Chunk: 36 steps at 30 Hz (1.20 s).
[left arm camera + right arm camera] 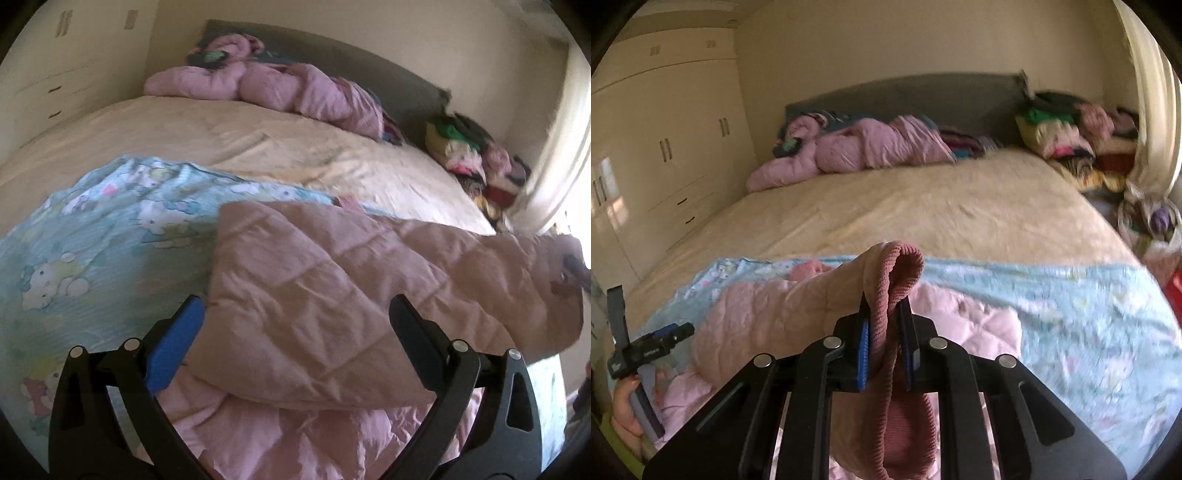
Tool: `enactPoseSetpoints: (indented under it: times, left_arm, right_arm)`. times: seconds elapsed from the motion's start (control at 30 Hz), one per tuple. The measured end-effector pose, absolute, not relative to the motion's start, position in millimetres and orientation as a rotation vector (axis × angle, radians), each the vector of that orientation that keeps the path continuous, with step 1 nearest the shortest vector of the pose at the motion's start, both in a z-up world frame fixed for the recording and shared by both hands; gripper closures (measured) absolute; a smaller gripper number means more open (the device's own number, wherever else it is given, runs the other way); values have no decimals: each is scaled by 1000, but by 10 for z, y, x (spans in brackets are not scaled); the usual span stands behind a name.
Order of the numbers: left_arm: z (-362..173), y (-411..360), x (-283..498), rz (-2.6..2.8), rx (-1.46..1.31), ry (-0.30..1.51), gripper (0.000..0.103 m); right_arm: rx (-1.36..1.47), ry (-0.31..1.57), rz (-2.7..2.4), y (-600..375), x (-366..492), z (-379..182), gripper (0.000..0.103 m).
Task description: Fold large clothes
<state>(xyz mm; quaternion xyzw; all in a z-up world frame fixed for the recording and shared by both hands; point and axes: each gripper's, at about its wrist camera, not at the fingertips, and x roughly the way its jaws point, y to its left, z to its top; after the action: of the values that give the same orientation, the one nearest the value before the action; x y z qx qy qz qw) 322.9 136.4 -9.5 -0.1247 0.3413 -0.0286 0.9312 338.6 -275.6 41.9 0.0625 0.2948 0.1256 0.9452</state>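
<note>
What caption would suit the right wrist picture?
Right gripper pinches the ribbed cuff of a pink quilted jacket above a cartoon-print sheet.

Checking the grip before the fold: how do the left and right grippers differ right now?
The left gripper has its jaws wide apart, clamping nothing; the right gripper is shut on the ribbed cuff. The left hangs over the pink quilted jacket; the right holds its sleeve raised.

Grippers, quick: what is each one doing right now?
Left gripper: open, holding nothing, over the pink quilted jacket.
Right gripper: shut on the jacket's ribbed cuff.
</note>
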Motion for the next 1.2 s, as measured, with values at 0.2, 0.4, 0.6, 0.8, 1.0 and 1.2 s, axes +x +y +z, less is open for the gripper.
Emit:
enactPoseSetpoints:
  times: [0.2,0.4,0.6,0.8,1.0,1.2]
  left_arm:
    - [-272,1078,3316,-74,-144,752,9]
    - [-465,978,3402,-56,-77,833,9]
    - [-541,987,3421,-53,-75,859,9]
    - [-549,959,3416,-49,-73,859,9]
    - [-548,966,3428,-49,-67,861,9]
    - [-594,967,3447,-38,-47,874,9]
  right_arm:
    - [176,665,225,-2832,3516,47,90]
    - [192,720,200,-2847,3620,-223,89]
    - [201,762,130,-2845,3631,-352,70]
    - [59,603,-3,-2750,3317,-120,29]
    - [42,698,178,-2407,3270,-234,28]
    - [18,785,235,-2137,3388,-429,22]
